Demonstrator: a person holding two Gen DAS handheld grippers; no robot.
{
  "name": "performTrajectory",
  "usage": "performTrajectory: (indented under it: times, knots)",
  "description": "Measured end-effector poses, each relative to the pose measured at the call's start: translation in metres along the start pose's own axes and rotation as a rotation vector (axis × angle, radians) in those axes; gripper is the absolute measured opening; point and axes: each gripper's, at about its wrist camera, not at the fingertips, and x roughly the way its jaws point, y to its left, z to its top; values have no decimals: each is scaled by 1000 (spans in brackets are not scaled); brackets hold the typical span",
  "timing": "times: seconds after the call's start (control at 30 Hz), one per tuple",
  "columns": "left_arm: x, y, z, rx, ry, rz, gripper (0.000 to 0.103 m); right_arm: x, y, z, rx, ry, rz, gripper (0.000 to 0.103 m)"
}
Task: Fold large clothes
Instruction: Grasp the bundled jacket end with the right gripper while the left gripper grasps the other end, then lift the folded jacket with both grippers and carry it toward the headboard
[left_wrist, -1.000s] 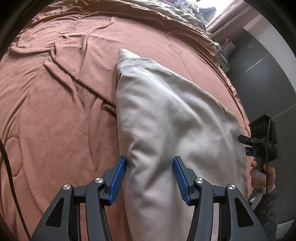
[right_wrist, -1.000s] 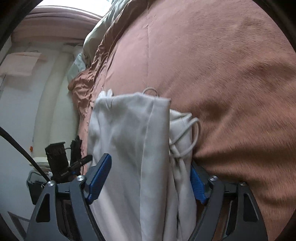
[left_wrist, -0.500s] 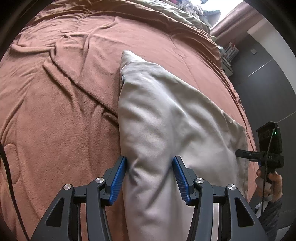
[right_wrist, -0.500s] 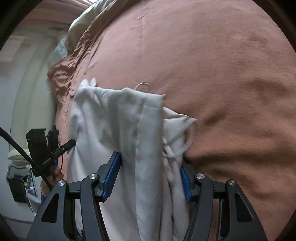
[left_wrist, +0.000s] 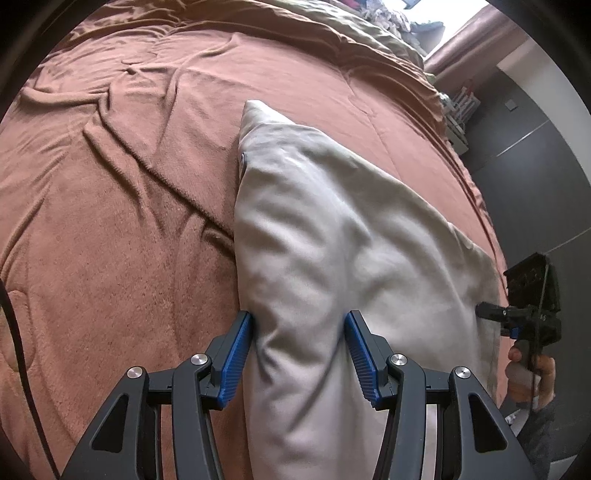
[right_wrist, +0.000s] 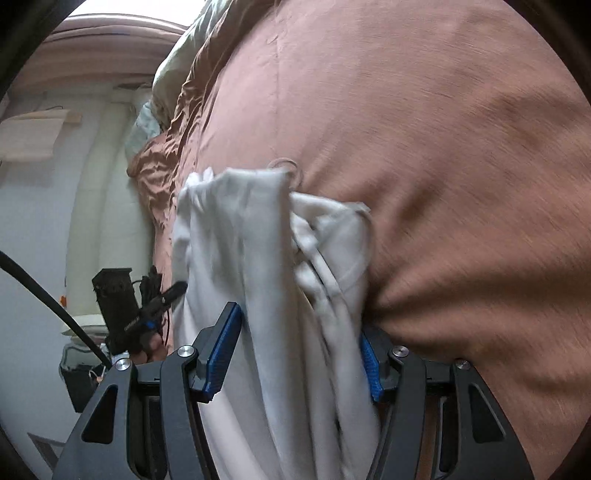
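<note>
A large light grey garment (left_wrist: 332, 236) lies folded on the brown bedspread (left_wrist: 110, 221). My left gripper (left_wrist: 299, 354) is shut on a bunched fold of its near edge. In the right wrist view the same garment (right_wrist: 240, 258) hangs bunched, with its drawstring waistband (right_wrist: 332, 251) at the right. My right gripper (right_wrist: 295, 358) is shut on that bunched end, and the cloth there is blurred by motion. Each gripper shows in the other's view, the right one (left_wrist: 524, 314) at the garment's far right edge, the left one (right_wrist: 147, 314) at the left.
The brown bedspread (right_wrist: 443, 147) covers the whole bed, with wrinkles at the far left (left_wrist: 92, 110). An olive quilt (left_wrist: 351, 33) is heaped at the head. Dark wall panels (left_wrist: 535, 166) stand past the bed's right side. A pale wall and curtain (right_wrist: 92, 184) lie beyond the other side.
Both grippers have kept their hold on the garment. The right end has lifted and swung, and its waistband is more bunched. The left end has shifted slightly and rippled.
</note>
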Motion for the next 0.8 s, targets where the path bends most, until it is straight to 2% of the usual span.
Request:
performTrajectory:
  times: [0.1, 0.2, 0.27, 0.4, 0.53, 0.8]
  knots:
    - [0, -2, 4, -17, -2, 7, 48, 12, 8, 5, -2, -13, -41, 49]
    - [-3, -5, 4, -10, -13, 4, 35, 10, 16, -1, -28, -34, -50, 27]
    - [-7, -10, 2, 12, -26, 8, 28, 7, 26, -9, -61, -57, -45, 18]
    - [-19, -19, -3, 41, -55, 24, 17, 10, 56, -23, -117, -97, -77, 14]
    - [-42, -29, -5, 61, -101, -1, 14, 9, 85, -40, -163, -149, -76, 13]
    - [-99, -52, -20, 106, -221, -30, 12, -21, 117, -92, -242, -236, -41, 12]
